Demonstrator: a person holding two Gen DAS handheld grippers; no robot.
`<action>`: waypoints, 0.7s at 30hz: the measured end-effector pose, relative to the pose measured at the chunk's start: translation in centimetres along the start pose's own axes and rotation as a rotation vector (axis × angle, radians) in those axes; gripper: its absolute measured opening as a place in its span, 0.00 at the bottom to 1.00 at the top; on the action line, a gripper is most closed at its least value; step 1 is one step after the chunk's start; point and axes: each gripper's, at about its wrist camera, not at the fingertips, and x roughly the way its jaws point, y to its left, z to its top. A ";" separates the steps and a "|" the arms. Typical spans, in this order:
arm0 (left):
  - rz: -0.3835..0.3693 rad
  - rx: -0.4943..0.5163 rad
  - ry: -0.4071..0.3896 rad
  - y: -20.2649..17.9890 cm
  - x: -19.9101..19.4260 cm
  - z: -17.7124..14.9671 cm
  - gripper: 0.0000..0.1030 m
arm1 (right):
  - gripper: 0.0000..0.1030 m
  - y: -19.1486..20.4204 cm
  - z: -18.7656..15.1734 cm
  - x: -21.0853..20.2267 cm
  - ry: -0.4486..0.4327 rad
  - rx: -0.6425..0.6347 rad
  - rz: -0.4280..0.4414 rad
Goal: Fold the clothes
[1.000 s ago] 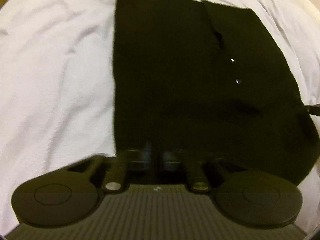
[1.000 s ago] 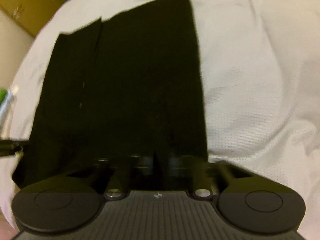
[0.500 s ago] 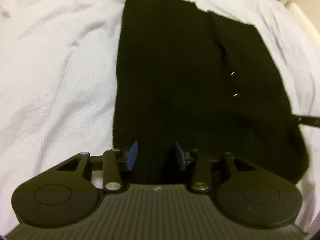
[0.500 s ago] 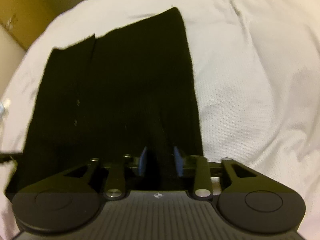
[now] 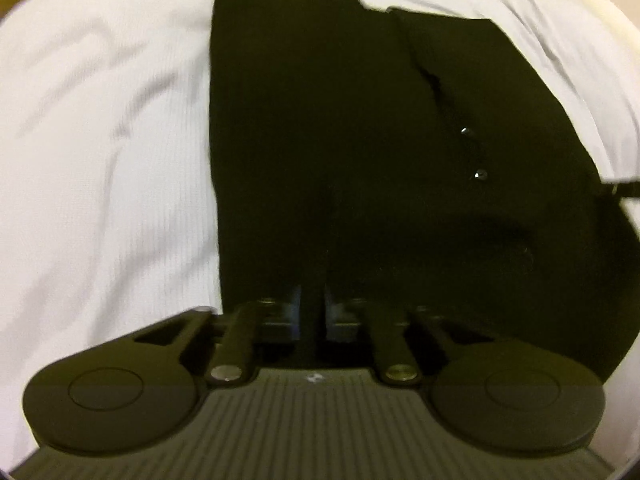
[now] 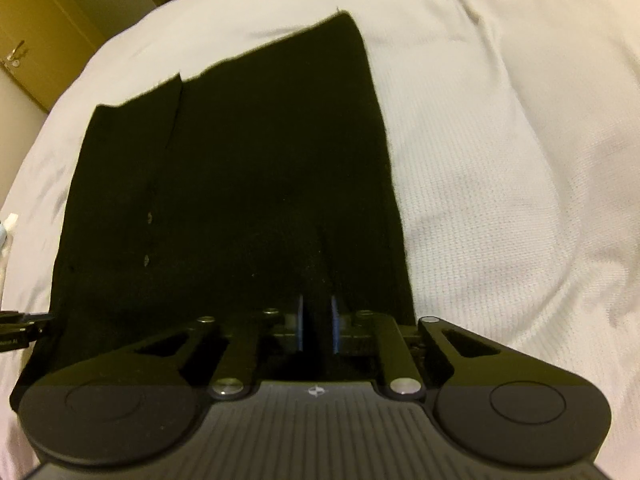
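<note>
The black garment [image 5: 340, 152] lies flat on the white sheet [image 5: 100, 140], already narrowed into a long panel with a lengthwise overlap and two small shiny studs [image 5: 466, 132] along it. Its long axis runs straight away from both claws, near hem to far hem.

The left gripper [image 5: 312, 312] sits on the near edge close to the garment's left side. Its blue pads are drawn close together with a dark ridge of cloth between them, so it looks to be pinching the hem (the black-on-black blur leaves the contact itself hard to confirm).

The right gripper [image 6: 318, 320] is at the same near edge, by the garment's right side [image 6: 260, 168]. Its pads also stand narrowly apart with a fold of fabric rising between them, so it reads as clamped on the hem too.

Each claw's tip shows at the other view's edge, so both hold the same end, one near each corner. Neither is nearer the far hem. Since the cloth stretches forward from both, the likely fold carries the near hem up and away toward the far one, both hands level.
</note>
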 end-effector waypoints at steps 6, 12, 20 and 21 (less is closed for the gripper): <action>0.055 -0.046 -0.015 0.3 0.9 -0.7 0.11 | 0.08 1.7 -0.6 -0.5 -0.103 -0.053 -0.095; 0.118 -0.042 -0.021 -0.2 -1.2 -0.6 0.19 | 0.30 2.5 -0.3 1.6 -0.018 -0.054 -0.190; 0.008 0.013 -0.042 -2.2 -2.1 -1.6 0.19 | 0.41 3.6 0.5 -1.0 -0.133 -0.065 -0.120; 0.027 0.015 -0.015 -2.2 -0.8 -1.8 0.19 | 0.40 3.7 0.5 0.0 -0.113 -0.070 -0.108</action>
